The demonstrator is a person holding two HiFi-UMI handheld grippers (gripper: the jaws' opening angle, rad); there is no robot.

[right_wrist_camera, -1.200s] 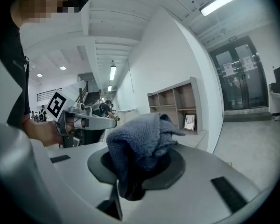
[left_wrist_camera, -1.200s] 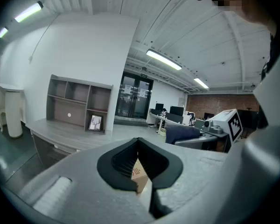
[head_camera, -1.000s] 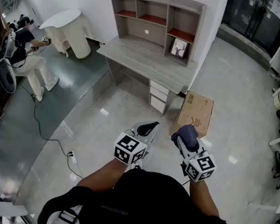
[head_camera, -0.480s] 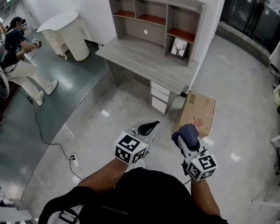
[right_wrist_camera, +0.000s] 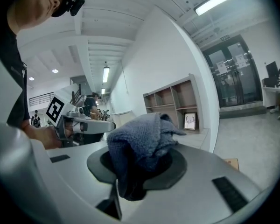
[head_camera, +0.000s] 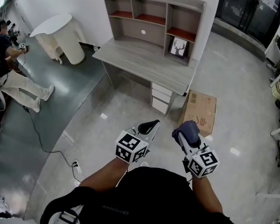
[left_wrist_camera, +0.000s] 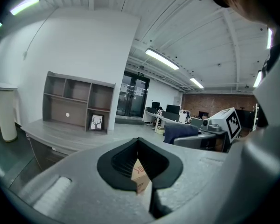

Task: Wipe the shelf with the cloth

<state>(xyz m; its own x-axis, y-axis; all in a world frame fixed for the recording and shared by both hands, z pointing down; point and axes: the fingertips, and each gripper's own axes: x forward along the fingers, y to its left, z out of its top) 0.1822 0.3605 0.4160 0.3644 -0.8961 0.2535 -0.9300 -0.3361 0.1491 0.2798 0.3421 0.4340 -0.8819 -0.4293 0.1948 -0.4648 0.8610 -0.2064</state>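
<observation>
The shelf (head_camera: 151,14) has barely drawn nearer; right claw (head_camera: 189,138) clamps the cloth (head_camera: 185,130), left claw (head_camera: 148,125) closed, empty; wiping not begun.

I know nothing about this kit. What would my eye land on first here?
A crumpled blue-grey cloth, clamped in the right hand-held gripper at the lower right, stands out first. Ahead, against the white wall, is a grey desk topped by a shelf, which holds a framed deer picture.

Shelf (head_camera: 154,13) bays open; framed picture (head_camera: 179,46) fills lower-right one.
</observation>
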